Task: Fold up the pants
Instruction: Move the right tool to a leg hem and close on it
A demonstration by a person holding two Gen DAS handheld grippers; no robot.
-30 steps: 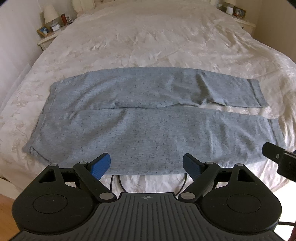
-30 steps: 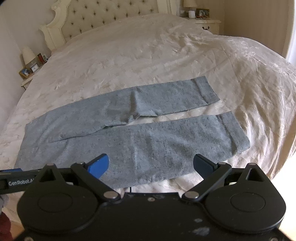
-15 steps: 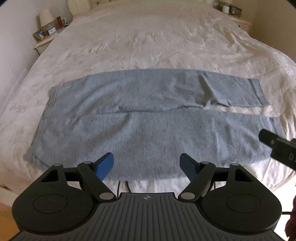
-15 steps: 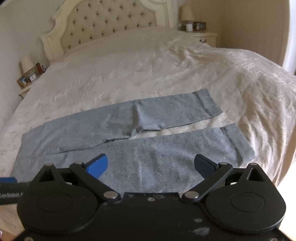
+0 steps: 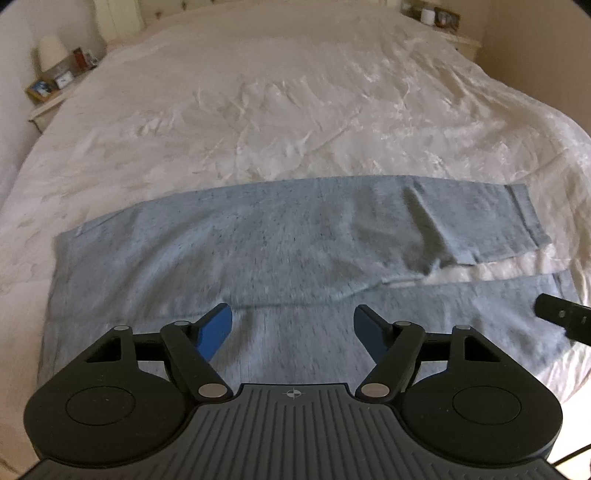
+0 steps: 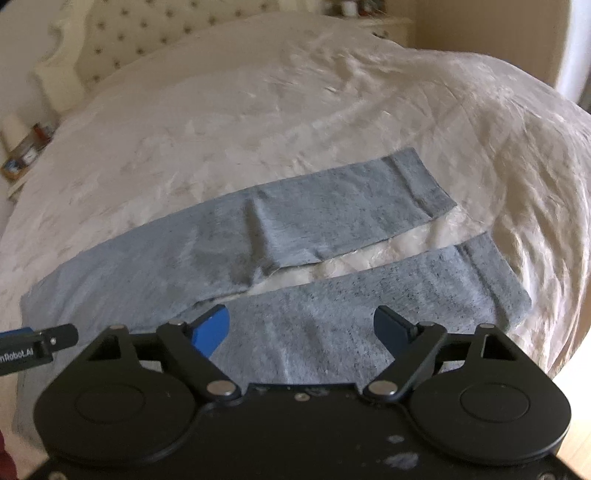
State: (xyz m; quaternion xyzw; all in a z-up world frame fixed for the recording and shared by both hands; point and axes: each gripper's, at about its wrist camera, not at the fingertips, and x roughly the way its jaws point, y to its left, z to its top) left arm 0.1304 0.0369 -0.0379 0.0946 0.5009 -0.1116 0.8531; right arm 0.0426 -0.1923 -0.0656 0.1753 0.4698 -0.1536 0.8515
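Observation:
Grey-blue pants (image 5: 280, 251) lie flat across the near part of the bed, waistband at the left, both legs running right with a strip of bedspread between the cuffs. My left gripper (image 5: 293, 332) hovers over the near leg close to the waist end; its jaws are closing, and nothing is pinched between them. Over the near leg (image 6: 369, 306) further right, my right gripper (image 6: 303, 328) also has closing jaws that pinch nothing. Each gripper's tip shows at the edge of the other's view. The pants' near edge is hidden under the gripper bodies.
A cream bedspread (image 5: 295, 110) covers the wide bed beyond the pants. A tufted headboard (image 6: 147, 33) stands at the back. Nightstands with small items sit at the far left (image 5: 51, 88) and far right (image 5: 439, 18). The bed's right edge drops off near the cuffs (image 6: 517, 295).
Both grippers have moved forward over the bed and lower, so the pants now fill more of each view. The jaws of both have narrowed a little. The pants have not moved.

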